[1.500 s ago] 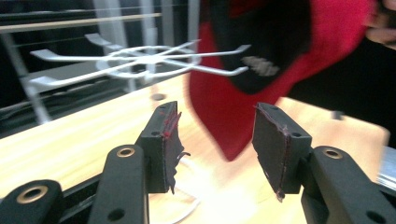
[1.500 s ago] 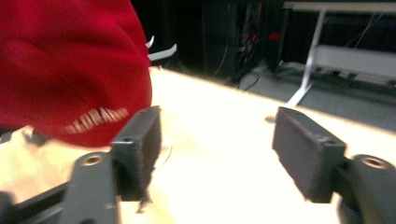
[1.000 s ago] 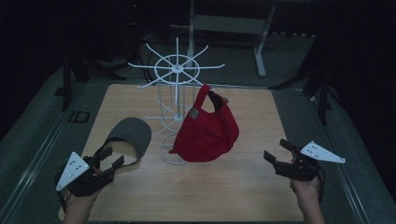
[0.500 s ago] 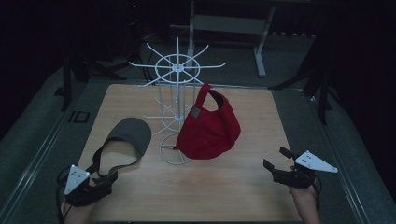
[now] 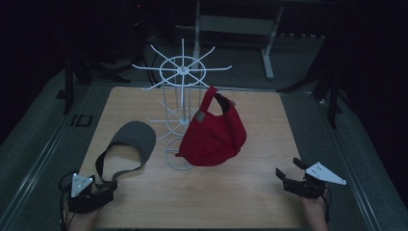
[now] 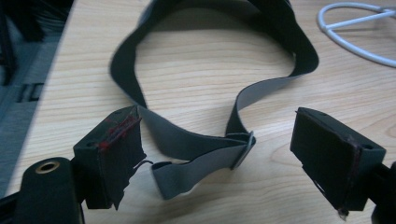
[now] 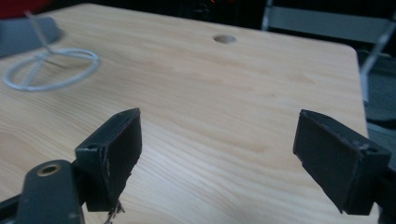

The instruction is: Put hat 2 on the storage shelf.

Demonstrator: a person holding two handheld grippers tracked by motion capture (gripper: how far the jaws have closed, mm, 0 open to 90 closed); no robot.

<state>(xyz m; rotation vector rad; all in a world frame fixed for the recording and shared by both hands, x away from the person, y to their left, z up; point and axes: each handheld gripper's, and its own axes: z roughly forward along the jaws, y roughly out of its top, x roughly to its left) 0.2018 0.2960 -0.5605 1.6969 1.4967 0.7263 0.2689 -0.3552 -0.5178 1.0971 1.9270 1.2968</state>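
Observation:
A grey visor [image 5: 131, 143] lies flat on the wooden table [image 5: 231, 192], left of a white wire rack [image 5: 183, 77]. A red cap [image 5: 214, 137] hangs from one of the rack's arms. My left gripper [image 5: 107, 188] sits low at the near left corner and is open; its jaws have just been opening. The visor's strap [image 6: 196, 149] with its buckle [image 6: 243, 148] lies on the wood between the left gripper [image 6: 224, 149] jaws, and neither pad touches it. My right gripper [image 5: 288, 169] at the near right is open over bare wood, with nothing between the jaws of the right gripper [image 7: 217, 149].
The rack's round base ring [image 7: 51, 70] rests mid-table, partly under the red cap. A small round hole [image 7: 224, 38] marks the table's far side. Dark floor borders the table, and a metal frame [image 5: 240, 24] stands behind it.
Both hands have sunk toward the near edge of the table. The left gripper's jaws have drawn back off the visor's strap, which stays on the wood.

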